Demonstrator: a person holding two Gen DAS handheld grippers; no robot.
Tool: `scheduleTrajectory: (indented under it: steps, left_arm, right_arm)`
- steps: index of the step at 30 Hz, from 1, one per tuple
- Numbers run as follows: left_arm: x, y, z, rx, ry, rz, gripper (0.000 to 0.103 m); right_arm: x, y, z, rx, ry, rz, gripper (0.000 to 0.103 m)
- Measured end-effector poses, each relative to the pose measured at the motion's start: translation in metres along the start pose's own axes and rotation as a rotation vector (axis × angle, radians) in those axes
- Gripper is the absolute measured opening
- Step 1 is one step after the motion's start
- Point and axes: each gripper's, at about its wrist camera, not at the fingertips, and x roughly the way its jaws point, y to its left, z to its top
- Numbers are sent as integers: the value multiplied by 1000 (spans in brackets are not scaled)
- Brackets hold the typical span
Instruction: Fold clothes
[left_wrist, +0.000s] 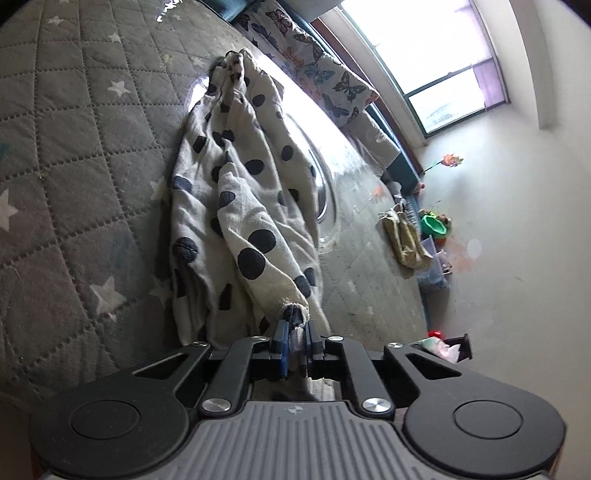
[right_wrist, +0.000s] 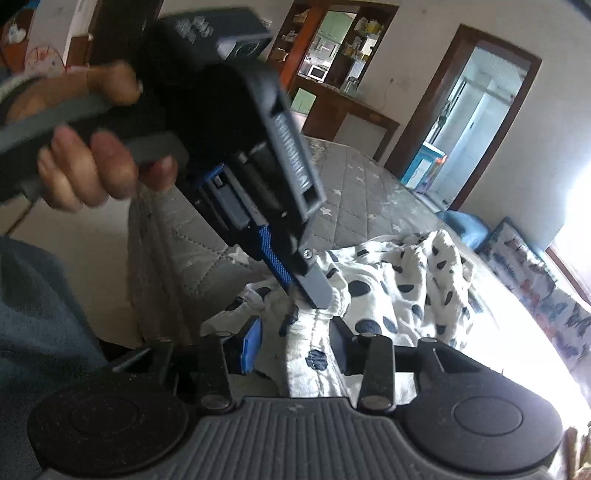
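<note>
One garment is in play: a white polka-dot cloth (left_wrist: 236, 192) with dark spots, lying crumpled on the quilted, star-printed bed (left_wrist: 74, 147), with one end drawn up off the bedding. The left gripper (left_wrist: 294, 325) has its fingers clamped on a gathered corner or hem of that cloth, and the fabric runs away from it in long hanging folds, bunched and unfolded as it lies. In the right wrist view the right gripper (right_wrist: 295, 332) has its fingers apart, straddling a stitched edge of the cloth (right_wrist: 399, 280) without pinching it; the left gripper (right_wrist: 306, 288), held in a person's hand (right_wrist: 88, 166), bites the fabric just beyond.

The cloth looks thin, light and very limp, so it should sag and twist wherever it is not supported, and a single hold lets it rope up as seen here. The stitched hem is probably the firmest place to grip, ideally at a second corner along the same edge. Which part of the garment that hem belongs to is hard to tell through the creases.
</note>
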Motion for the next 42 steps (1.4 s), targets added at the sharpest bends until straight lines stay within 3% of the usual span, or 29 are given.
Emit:
scheduleTrajectory:
  steps: [2,7,12,21,26,31,35,38,42]
  left_arm:
    - [-3,-3,0,4,-4,-8,10]
    - [-16,-4,-1,23,-21,-25,10]
    - [-38,-13,-16,112,-24,-43,10]
    - [-36,11,-21,126,61,95,13]
    - [-46,-5,-2,205,-15,112,22]
    - [-39,-11,33,274,-120,160,23]
    - [-14,2,54,262,-103,172,23]
    - [4,5,55,271,-68,174,26]
    - [13,2,51,320,-44,201,27]
  right_arm:
    - [4,3,1,-19,1,-19,17]
    - [-8,-6,5,6,-31,28,8]
    - [-24,-2,9,-68,-62,103,8]
    - [10,10,2,-109,-5,260,12]
    - [16,-5,10,-80,20,340,20]
    - [8,-45,26,34,25,427,21]
    - [6,-92,40,152,33,408,21]
    - [14,-130,54,221,42,332,21]
    - [56,-178,71,326,58,244,21]
